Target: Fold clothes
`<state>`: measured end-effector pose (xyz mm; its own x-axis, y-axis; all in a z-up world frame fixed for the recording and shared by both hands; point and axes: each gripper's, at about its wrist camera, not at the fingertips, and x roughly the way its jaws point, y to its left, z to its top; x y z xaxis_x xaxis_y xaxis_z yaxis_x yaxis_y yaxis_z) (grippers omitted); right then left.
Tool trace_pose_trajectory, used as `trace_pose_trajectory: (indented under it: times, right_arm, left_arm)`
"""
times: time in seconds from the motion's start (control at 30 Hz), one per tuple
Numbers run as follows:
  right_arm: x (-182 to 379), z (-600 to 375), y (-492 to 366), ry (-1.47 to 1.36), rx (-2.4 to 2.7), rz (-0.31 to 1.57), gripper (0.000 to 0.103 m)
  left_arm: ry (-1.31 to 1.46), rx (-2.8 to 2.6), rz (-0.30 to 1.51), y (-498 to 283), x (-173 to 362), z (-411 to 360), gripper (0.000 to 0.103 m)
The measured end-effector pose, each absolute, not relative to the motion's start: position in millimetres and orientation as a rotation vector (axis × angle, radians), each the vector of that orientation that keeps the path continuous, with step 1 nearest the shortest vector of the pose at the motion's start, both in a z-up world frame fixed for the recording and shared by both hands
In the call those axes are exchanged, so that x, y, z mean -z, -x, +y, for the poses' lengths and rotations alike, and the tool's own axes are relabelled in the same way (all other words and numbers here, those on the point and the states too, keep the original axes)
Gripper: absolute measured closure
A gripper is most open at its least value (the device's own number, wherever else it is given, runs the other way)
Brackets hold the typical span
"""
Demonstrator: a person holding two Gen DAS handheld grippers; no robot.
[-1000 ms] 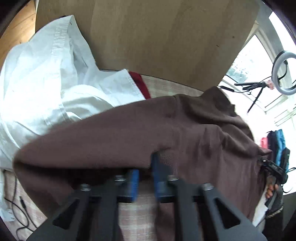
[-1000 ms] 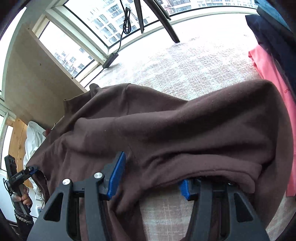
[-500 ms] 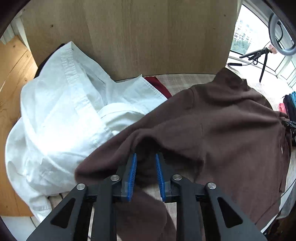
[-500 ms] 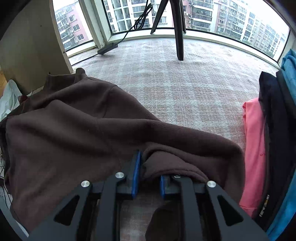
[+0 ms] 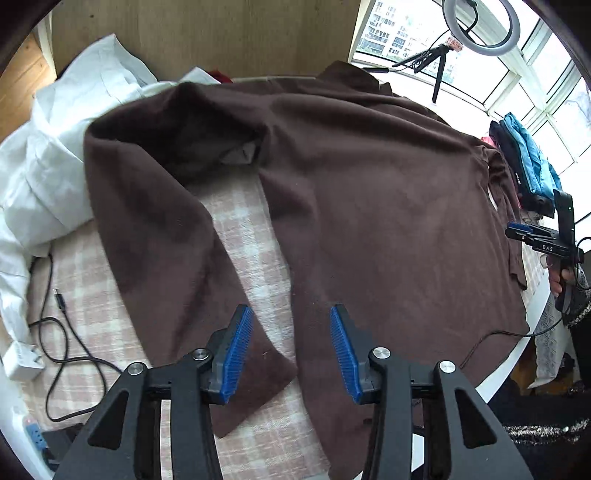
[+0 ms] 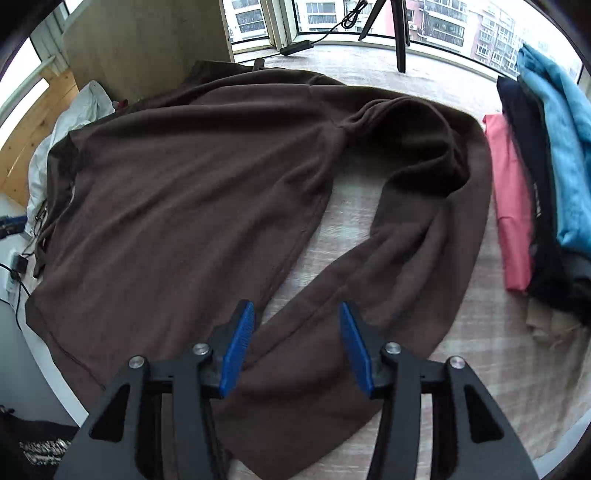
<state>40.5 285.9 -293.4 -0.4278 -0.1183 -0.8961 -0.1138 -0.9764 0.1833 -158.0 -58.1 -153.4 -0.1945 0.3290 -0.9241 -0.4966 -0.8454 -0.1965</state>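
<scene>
A dark brown sweater (image 5: 369,192) lies spread on the checked table cover, body flat, both sleeves folded down along its sides. Its left sleeve (image 5: 166,258) runs down beneath my left gripper (image 5: 290,347), whose jaws are opening with only cloth lying below them, nothing pinched. In the right wrist view the same sweater (image 6: 177,206) fills the left half and its right sleeve (image 6: 388,266) curves down under my right gripper (image 6: 295,343). That gripper's jaws are opening too, above the sleeve end, with no cloth pressed between the pads. The right gripper (image 5: 517,230) also shows at the left view's far right edge.
A crumpled white shirt (image 5: 48,155) lies left of the sweater. A white charger (image 5: 22,363) with a black cable (image 5: 62,343) sits by the table's left edge. Folded pink (image 6: 511,199), dark (image 6: 535,177) and blue (image 6: 561,147) clothes are stacked at the right. A ring light (image 5: 480,33) stands by the window.
Both grippers let go of the brown sweater's sleeves and opened. They drew back toward the near table edge, so the whole sweater now lies spread in view.
</scene>
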Motion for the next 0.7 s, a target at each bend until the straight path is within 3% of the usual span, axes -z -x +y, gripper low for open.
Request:
trace_pose_trajectory:
  times: [0.1,0.17,0.33,0.4,0.5,0.7]
  right_arm:
    - [306,276,-34,-1.692,2.568,-0.399,0.065]
    - [306,274,-38,-1.777,2.581,-0.293,0.069]
    - [284,295,-87,-2.057,2.751,0.021,0.067]
    - [268,297,-115,-1.992,2.773,-0.151,0.067]
    - [257,273,-150,-1.82,2.707,-0.461,0.067]
    - [298,215,-173,-1.896,2.638,-0.568,0.066]
  left_arm:
    - [1.65,-2.073,0.294,156,181,-63,0.063]
    - [1.707,-2.139,0.405,153,187,-79,0.067]
    - [1.677,-2.132,0.315,113,159,-117,0.064]
    - [1.64,-2.068,0.299,88,151,-116,0.057]
    - [1.589,-1.951,0.262,58,148,-110,0.057]
    - [1.575,-1.839,0.357,34,158,-95,0.056]
